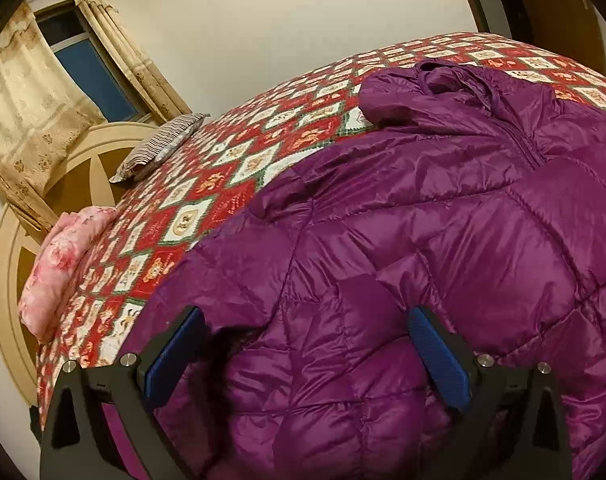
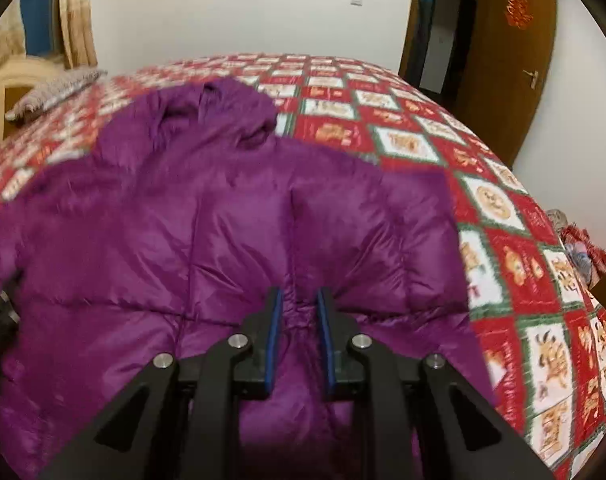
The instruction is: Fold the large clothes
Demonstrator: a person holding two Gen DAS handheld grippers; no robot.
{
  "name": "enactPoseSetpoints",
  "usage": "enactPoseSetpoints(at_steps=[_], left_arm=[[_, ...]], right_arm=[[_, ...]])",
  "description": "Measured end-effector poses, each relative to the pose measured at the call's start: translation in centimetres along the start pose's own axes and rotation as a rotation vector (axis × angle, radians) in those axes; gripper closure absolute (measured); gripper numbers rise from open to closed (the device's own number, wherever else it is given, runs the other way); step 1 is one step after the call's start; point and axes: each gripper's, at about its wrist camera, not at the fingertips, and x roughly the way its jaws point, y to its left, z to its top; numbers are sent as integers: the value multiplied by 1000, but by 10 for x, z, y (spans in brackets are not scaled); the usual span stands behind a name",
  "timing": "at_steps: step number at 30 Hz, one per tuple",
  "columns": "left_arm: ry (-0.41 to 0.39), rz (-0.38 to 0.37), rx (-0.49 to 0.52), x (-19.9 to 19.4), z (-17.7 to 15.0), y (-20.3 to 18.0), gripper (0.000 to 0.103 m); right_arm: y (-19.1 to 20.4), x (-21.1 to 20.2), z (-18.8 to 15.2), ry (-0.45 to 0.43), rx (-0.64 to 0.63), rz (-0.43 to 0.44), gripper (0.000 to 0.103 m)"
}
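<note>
Here right gripper [image 2: 299, 300] pinches jacket [image 2: 223, 232] fold; left gripper [image 1: 305, 320] spread wide above it.

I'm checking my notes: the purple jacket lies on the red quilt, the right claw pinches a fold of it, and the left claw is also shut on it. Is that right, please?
Not quite: the left claw is open, its jaws spread wide over the jacket, as the left wrist view shows. The rest holds: the jacket lies on the red quilt and the right claw pinches a fold.
</note>
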Motion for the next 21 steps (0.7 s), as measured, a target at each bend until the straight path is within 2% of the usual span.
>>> enactPoseSetpoints(at_steps=[11,21], left_arm=[[-5,-12,-18,4,-1,2,1],[8,-54,-48,8,-1,8,1]], right_arm=[[12,2,-1,-16,-56,-79,82],[11,3,-2,-16,-48,-72,82]])
